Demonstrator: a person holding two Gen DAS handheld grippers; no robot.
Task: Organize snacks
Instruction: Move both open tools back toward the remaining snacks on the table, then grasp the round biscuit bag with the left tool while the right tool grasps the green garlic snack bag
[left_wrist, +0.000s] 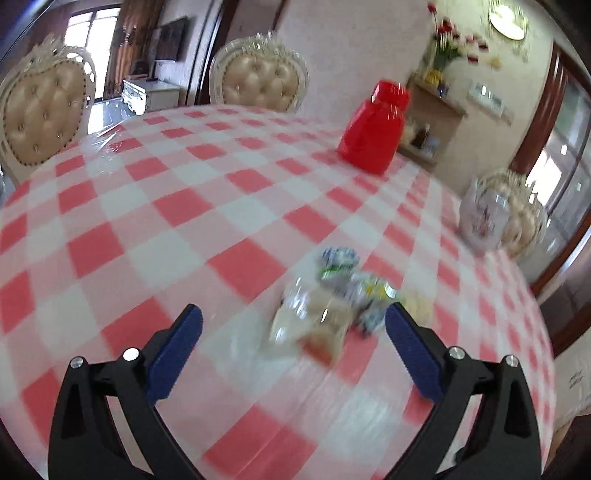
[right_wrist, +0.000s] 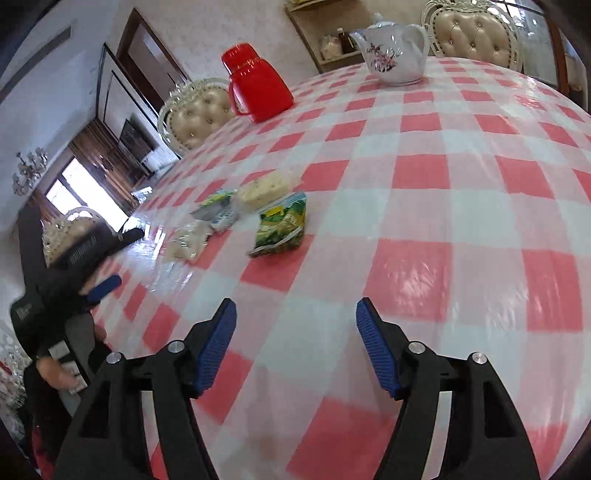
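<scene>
Approaching: left gripper (left_wrist: 293, 319) spread wide and empty, just short of the snack packets (left_wrist: 332, 295) on the bench (left_wrist: 147, 221).
Right gripper (right_wrist: 295, 325): spread, nothing between its jaws, over bare checked cloth.
Risk: a fast sweep could scatter the light, loose packets; crinkly wrappers may slip from the pads.
Snacks: small clustered pile; a green packet (right_wrist: 282, 225) lies slightly apart, the rest pale or clear-wrapped; blurred in the left view.
</scene>
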